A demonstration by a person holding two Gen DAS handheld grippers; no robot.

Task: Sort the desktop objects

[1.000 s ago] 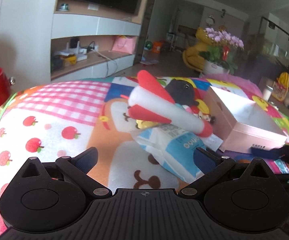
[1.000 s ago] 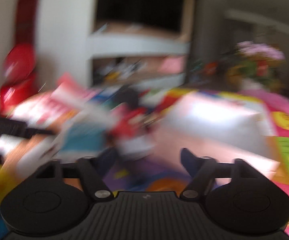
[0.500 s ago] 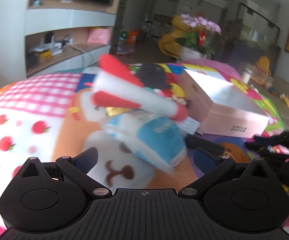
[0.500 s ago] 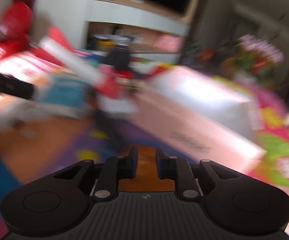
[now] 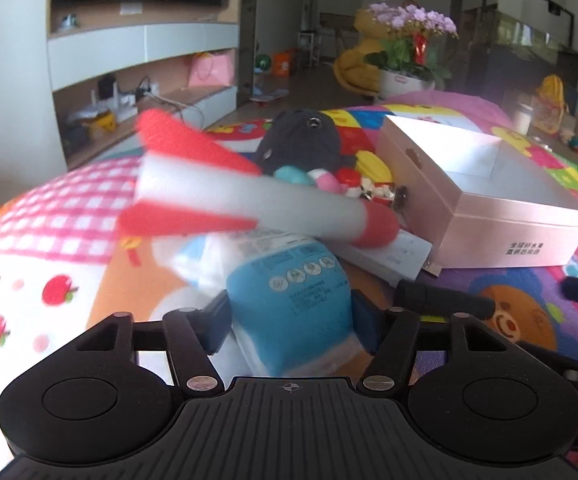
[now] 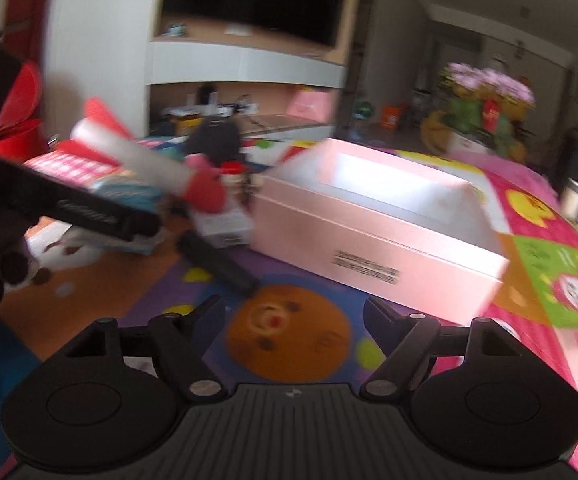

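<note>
The left gripper (image 5: 289,320) has its jaws closed against the two sides of a soft blue and white plastic packet (image 5: 289,296), which fills the gap between them. The packet carries a row of round white icons and lines of small white print, too fine to read. A black marker pen (image 5: 443,300) lies on the bright cartoon-print play mat (image 5: 61,220) just right of that gripper. Resting across the far end of the packet is a white foam rocket with red fins and a red nose (image 5: 249,204), blurred. Beneath the rocket's nose a flat white box (image 5: 389,254) is partly covered. Behind the rocket sit a dark plush toy (image 5: 301,144) and a clutter of small coloured items I cannot make out. To the right stands an open pink rectangular gift box (image 5: 485,208); dark characters are printed on its near wall, not legible.

The right gripper (image 6: 294,316) hovers over an orange bear face on the mat, jaws spread wide with nothing between them. That view is smeared.
</note>
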